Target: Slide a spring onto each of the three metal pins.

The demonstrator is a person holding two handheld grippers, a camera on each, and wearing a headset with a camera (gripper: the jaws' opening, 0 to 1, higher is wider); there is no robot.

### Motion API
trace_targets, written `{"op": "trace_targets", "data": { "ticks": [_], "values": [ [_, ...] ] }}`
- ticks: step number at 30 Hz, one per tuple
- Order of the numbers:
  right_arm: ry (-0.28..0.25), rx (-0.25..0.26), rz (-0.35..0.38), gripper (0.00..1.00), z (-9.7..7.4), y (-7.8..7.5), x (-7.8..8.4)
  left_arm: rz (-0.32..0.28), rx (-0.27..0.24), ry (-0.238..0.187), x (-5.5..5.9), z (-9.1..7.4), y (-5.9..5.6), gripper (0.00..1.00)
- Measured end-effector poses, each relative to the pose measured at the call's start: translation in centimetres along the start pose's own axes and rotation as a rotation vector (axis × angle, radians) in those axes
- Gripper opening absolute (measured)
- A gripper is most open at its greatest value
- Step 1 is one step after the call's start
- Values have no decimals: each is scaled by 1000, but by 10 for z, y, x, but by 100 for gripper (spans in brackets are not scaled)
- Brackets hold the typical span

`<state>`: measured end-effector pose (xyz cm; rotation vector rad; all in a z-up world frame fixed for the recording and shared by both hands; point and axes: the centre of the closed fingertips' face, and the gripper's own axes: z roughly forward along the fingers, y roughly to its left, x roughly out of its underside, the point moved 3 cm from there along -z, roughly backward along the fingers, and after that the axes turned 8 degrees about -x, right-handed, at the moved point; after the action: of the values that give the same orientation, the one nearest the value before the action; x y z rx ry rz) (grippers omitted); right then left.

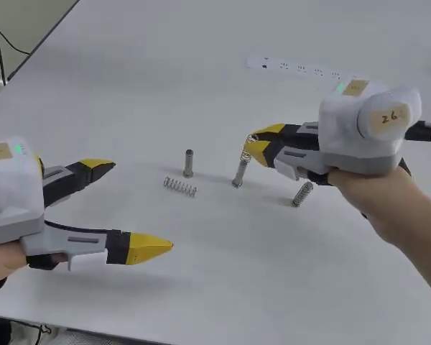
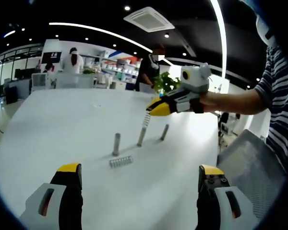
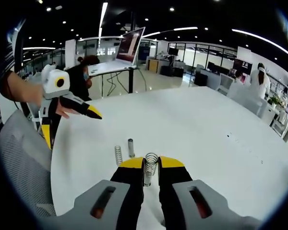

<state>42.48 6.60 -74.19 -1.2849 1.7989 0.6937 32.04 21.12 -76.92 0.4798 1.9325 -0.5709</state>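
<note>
Head view looks down from behind; low gripper views face each other, sharing pins (image 1: 188,163) ahead of their jaws.

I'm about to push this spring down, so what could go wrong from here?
The spring held in the right gripper sits at the top of the middle pin; pushed off-axis, it may buckle, slip out, or knock the pin. The loose spring lies close beside the bare pin, so a low pass could roll it away.

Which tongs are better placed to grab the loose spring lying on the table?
Left. The left tongs are open and empty, with the loose spring lying ahead of them. The right tongs are shut on a second spring at the middle pin.
</note>
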Motion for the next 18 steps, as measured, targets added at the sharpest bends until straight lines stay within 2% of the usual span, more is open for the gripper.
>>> {"op": "trace_targets", "data": {
  "ticks": [7,18],
  "values": [
    [20,-9,32,8,7,1,13,-5,-7,4,2,-3,2,98],
    [105,-31,42,8,20,7,35,-5,-6,7,3,-1,2,98]
  ]
}}
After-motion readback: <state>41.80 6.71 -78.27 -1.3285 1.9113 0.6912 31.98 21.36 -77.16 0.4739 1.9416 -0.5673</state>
